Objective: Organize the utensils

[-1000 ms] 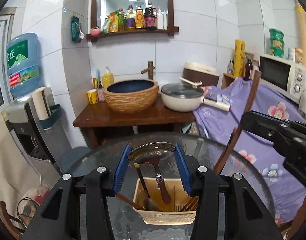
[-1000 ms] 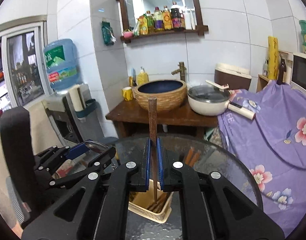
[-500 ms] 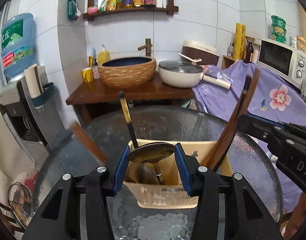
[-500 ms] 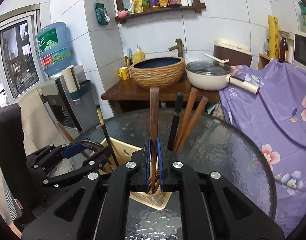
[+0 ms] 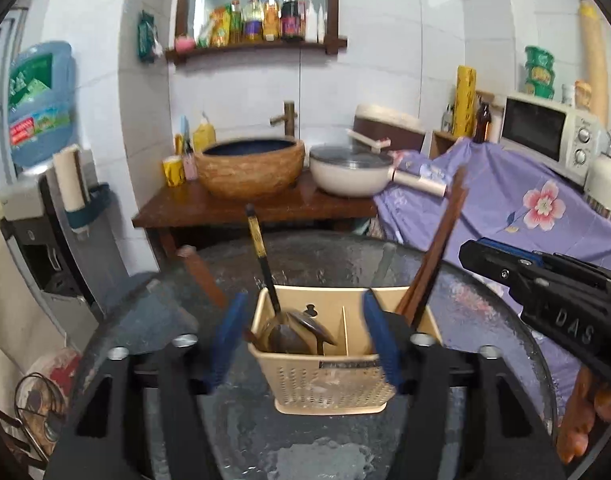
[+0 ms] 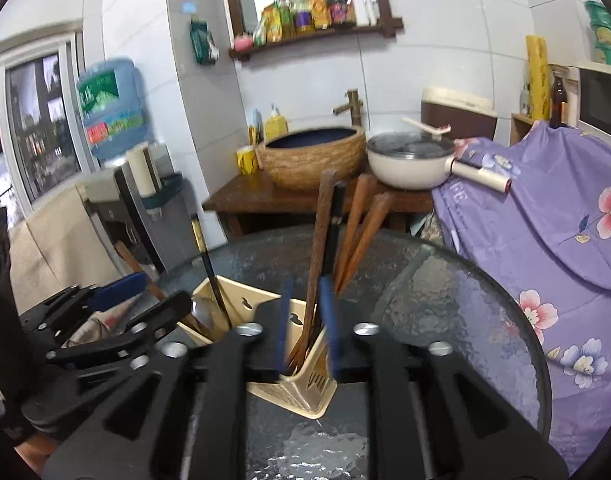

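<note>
- The round glass surface (image 5: 485,320) carries the beige basket (image 5: 329,380), with bare glass all around the basket.
- The basket is divided, so spoons and sticks stay apart.
- The left tool (image 5: 301,340) has just been opening; it is wide beside the basket and grips nothing; the metal ladle (image 5: 293,332) rests inside.
- The right tool (image 6: 307,320) has just been opening; the wooden stick (image 6: 319,248) stands loose between its pads, inside the basket's corner.

A woven basin (image 5: 250,168), white pan (image 5: 351,172) (lidded), microwave (image 5: 545,132), floral cloth (image 5: 517,216).
</note>
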`<state>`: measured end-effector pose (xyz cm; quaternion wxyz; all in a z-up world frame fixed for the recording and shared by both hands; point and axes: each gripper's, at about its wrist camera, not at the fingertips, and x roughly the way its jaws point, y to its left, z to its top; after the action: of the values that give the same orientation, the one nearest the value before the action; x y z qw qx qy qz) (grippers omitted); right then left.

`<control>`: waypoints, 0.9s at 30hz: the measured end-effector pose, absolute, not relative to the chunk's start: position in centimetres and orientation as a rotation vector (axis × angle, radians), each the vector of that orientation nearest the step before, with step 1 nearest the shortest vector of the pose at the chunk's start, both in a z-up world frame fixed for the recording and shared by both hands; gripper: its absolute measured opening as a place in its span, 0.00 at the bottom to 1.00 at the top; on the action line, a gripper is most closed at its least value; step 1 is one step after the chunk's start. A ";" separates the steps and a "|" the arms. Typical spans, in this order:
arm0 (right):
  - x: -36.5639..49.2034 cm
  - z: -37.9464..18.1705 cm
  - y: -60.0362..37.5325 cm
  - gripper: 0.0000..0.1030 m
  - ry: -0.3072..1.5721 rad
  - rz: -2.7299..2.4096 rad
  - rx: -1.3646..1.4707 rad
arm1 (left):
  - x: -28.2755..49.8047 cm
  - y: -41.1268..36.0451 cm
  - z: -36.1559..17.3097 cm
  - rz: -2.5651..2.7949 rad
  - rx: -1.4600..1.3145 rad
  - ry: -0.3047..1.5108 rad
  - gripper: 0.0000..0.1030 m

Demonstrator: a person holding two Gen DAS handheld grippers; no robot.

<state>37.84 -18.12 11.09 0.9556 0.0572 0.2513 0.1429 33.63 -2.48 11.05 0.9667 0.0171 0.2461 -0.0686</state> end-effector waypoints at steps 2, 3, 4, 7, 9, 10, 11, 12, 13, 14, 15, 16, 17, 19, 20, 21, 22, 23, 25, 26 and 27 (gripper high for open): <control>36.2 11.5 -19.1 0.56 0.467 0.290 0.140 | 30.8 -2.2 11.7 -0.149 0.057 0.423 0.80; 34.9 11.6 -19.7 0.56 0.438 0.274 0.139 | 29.5 -2.1 12.0 -0.151 0.073 0.392 0.82; 34.1 11.7 -20.0 0.56 0.429 0.260 0.125 | 27.6 -1.9 12.2 -0.153 0.090 0.351 0.84; 30.6 10.9 -20.4 0.70 0.408 0.260 0.106 | 22.6 -0.8 12.5 -0.151 0.072 0.252 0.94; 27.9 10.0 -20.2 0.74 0.380 0.270 0.084 | 20.2 -0.5 12.3 -0.156 0.065 0.223 0.94; 26.8 9.6 -20.0 0.75 0.371 0.271 0.069 | 18.6 -0.2 11.9 -0.154 0.067 0.210 0.94; 25.5 9.1 -19.6 0.76 0.359 0.269 0.048 | 17.2 -0.1 11.5 -0.149 0.068 0.198 0.94; 23.6 8.3 -19.2 0.78 0.345 0.271 0.027 | 16.1 0.0 11.0 -0.149 0.071 0.190 0.94; 22.3 7.6 -18.9 0.80 0.336 0.278 0.017 | 14.6 0.1 10.1 -0.148 0.077 0.186 0.94; 20.5 6.7 -18.5 0.83 0.327 0.286 0.009 | 13.3 0.1 9.4 -0.139 0.087 0.182 0.94; 19.4 6.1 -18.3 0.90 0.321 0.285 0.008 | 11.8 0.1 8.3 -0.125 0.099 0.178 0.94; 18.1 5.4 -18.2 0.91 0.310 0.281 0.011 | 10.5 0.0 7.5 -0.116 0.111 0.174 0.94; 16.8 4.7 -18.1 0.91 0.301 0.281 0.014 | 9.3 0.0 6.7 -0.106 0.124 0.167 0.94; 14.2 3.2 -17.9 0.91 0.289 0.269 0.018 | 7.0 0.0 5.0 -0.073 0.136 0.159 0.94; 13.1 2.5 -17.9 0.92 0.283 0.260 0.018 | 6.3 0.0 4.5 -0.070 0.135 0.160 0.94; 12.0 1.9 -17.9 0.94 0.279 0.248 0.017 | 5.3 0.0 3.9 -0.068 0.130 0.167 0.94; 10.8 1.3 -17.8 0.94 0.271 0.231 0.018 | 4.4 0.2 3.1 -0.058 0.119 0.178 0.94; 9.5 0.7 -17.8 0.94 0.255 0.210 0.017 | 3.5 0.4 2.4 -0.050 0.113 0.186 0.94; 7.4 -0.3 -17.7 0.94 0.241 0.176 0.007 | 1.8 0.7 1.2 -0.017 0.086 0.209 0.94; 6.4 -0.7 -17.7 0.94 0.235 0.159 0.001 | 1.3 0.9 0.7 -0.014 0.069 0.218 0.94; 5.6 -1.1 -17.8 0.94 0.234 0.150 0.003 | 0.7 1.1 0.3 -0.014 0.053 0.227 0.94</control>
<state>5.59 -17.83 -1.13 0.9904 0.0014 0.1166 0.0747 0.68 1.14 0.34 0.9932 0.0263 0.1130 -0.0068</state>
